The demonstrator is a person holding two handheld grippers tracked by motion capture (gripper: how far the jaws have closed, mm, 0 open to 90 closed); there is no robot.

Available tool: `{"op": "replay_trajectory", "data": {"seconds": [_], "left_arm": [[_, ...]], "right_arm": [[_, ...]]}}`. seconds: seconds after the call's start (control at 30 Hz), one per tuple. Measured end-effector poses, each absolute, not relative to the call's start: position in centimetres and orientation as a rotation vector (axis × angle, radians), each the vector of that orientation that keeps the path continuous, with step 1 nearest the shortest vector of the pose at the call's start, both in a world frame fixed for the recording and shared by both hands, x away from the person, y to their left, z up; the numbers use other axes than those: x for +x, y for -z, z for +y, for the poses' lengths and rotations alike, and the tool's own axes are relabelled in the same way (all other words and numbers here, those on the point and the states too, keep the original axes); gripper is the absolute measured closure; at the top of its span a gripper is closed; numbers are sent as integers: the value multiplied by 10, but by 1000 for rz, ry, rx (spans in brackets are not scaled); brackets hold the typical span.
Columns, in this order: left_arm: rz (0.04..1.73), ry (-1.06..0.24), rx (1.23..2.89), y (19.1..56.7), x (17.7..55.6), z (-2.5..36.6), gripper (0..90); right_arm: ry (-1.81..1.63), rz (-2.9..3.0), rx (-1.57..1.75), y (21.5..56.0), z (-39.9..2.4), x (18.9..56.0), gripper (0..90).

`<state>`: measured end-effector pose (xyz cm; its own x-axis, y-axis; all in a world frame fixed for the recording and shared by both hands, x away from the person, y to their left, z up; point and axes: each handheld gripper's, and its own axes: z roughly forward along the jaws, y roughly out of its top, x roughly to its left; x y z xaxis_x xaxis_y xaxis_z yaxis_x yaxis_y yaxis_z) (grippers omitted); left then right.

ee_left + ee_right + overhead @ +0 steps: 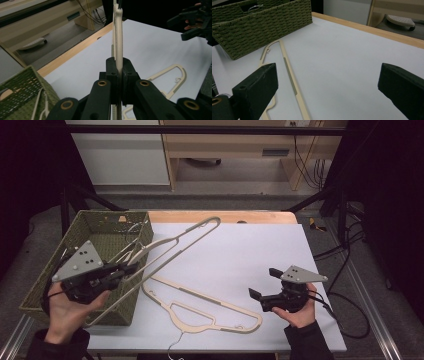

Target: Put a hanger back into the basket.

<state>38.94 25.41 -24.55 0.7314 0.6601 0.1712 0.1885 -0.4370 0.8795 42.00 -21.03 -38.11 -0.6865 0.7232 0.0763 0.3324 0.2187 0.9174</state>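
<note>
High view, nearest edge first: your left claw [131,266] is clamped shut on the rail of a cream hanger [192,234], which slants up and away from the woven basket [50,270] toward the far edge of the counter [260,250]. Your right claw [264,284] stands fully spread with nothing between its pads, hovering over bare counter just right of a second hanger [200,310] that lies flat near the front edge. In the left gripper view, the held hanger [118,32] runs straight up between the closed pads, gripped on its thin edge. Risks from here, as a judgement: the grip sits near one end of a long, light part, so a quick swing may let it pivot or slip in the pads; its lower end remains among the other hangers [127,251] in the basket and may snag them or drag the basket. In the right gripper view, the flat hanger [289,77] lies nearer the left pad [257,87], ahead of the claw, with the basket [262,27] beyond it.
</note>
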Motion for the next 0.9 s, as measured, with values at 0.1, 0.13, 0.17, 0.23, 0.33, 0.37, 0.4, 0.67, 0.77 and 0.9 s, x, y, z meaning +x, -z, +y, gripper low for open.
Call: {"op": "replay_trajectory", "data": {"seconds": [0.1, 0.13, 0.17, 0.23, 0.33, 0.37, 0.4, 0.67, 0.77, 0.9], "left_arm": [[653, -653, 2002, 239, 399, 263, 863], [658, -665, 2006, 238, 403, 266, 863], [661, -674, 2012, 237, 406, 269, 863], [675, -700, 2022, 237, 413, 275, 863], [703, -727, 2021, 240, 425, 288, 863], [707, -730, 2022, 242, 427, 291, 863], [712, -737, 2025, 244, 431, 296, 863], [782, -796, 2042, 259, 453, 334, 863], [805, -804, 2035, 265, 459, 346, 863], [838, -826, 2037, 274, 465, 362, 862]], "right_arm": [[-1461, 2125, 985, 381, -210, 420, 35], [-1461, 2125, 984, 381, -211, 420, 35], [-1459, 2125, 984, 381, -211, 420, 35], [-1460, 2124, 983, 381, -211, 420, 35], [-1458, 2129, 983, 382, -211, 420, 35], [-1456, 2131, 981, 382, -211, 420, 35], [-1459, 2125, 987, 382, -211, 420, 35], [-1459, 2128, 984, 382, -210, 421, 35], [-1461, 2127, 984, 382, -210, 421, 35], [-1461, 2129, 983, 383, -210, 421, 35]]}}
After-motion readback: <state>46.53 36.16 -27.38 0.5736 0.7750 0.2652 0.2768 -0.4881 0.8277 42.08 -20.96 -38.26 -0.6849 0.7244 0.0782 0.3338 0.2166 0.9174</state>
